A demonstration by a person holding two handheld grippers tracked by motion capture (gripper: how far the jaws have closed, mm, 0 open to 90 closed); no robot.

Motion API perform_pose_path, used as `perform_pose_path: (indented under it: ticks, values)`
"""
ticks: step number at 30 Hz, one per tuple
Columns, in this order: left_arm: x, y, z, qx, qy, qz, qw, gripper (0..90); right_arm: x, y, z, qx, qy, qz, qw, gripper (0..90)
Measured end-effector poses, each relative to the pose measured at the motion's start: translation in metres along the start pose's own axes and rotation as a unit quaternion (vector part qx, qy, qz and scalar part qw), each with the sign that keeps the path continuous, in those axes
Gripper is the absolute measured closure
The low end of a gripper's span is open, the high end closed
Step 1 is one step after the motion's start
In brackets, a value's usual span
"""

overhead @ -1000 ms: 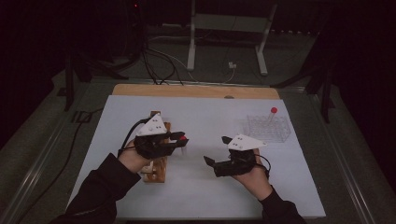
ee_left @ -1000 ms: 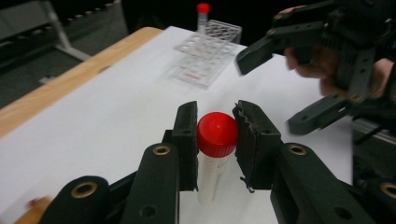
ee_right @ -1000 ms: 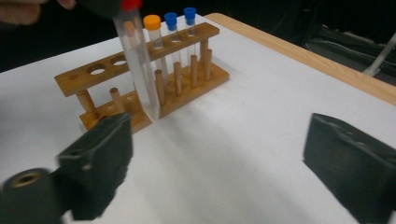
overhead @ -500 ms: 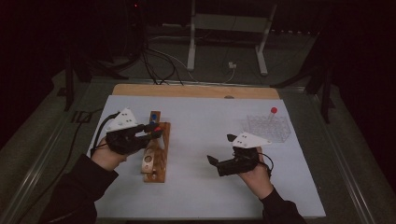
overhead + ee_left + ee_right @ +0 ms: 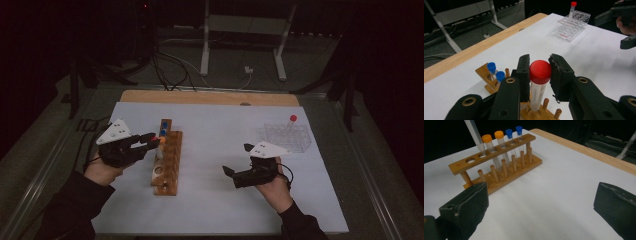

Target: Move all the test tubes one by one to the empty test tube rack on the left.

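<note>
Your left gripper (image 5: 539, 75) clamps a red-capped tube (image 5: 538, 87), its lower end hidden behind the jaws, over the wooden rack (image 5: 167, 162) at the table's left. Your right gripper (image 5: 235, 160), jaws spread wide and empty, rests well right of the rack; its fingertips are cut off in its own view.

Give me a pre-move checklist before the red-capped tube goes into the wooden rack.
1. Left gripper shut on red-capped tube: ok.
2. Tube tip over a free hole in wooden rack: ok.
3. Tube upright: not ok, it leans.
4. Free holes left in the rack's top bar: ok, two beside the tip.
5. Right gripper open, away from the rack: ok.
6. Tube cap tight: cannot tell.
</note>
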State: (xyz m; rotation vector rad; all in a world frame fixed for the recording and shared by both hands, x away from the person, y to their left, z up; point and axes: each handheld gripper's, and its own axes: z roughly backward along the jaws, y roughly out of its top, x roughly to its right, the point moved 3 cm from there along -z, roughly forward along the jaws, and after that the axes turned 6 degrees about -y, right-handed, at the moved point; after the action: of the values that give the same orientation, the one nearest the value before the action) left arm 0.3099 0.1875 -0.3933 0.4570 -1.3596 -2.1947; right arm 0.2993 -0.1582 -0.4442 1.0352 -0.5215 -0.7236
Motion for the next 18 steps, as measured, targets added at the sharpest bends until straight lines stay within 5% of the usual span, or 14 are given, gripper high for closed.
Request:
perform_pose_path:
  ticks: [18]
  values:
    - [-0.003,-0.046,-0.021,-0.030,-0.011,0.026,0.9991,71.8,0.002,-0.001,0.001,-0.001,0.000,-0.001,1.0000,0.0]
